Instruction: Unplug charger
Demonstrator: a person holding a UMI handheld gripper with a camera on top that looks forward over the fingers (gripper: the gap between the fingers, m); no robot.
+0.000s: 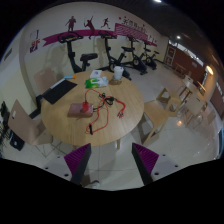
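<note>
A round wooden table point(110, 122) stands well beyond my gripper point(111, 165). On it lie a red item with a thin cable point(93, 108), a green object point(93, 84), white items point(117, 73) at the far side and a dark laptop-like slab point(60, 91) at the left. I cannot make out which item is the charger from this distance. My gripper's two fingers, with purple pads point(78, 162), stand wide apart over the pale floor with nothing between them. The gripper is open and far from the table.
Wooden chairs point(160, 108) stand right of the table and another chair point(22, 124) at the left. More tables and chairs point(192, 88) fill the far right. Exercise bikes point(130, 55) line the back wall under a magenta banner point(80, 35). Pale floor point(111, 170) lies under my fingers.
</note>
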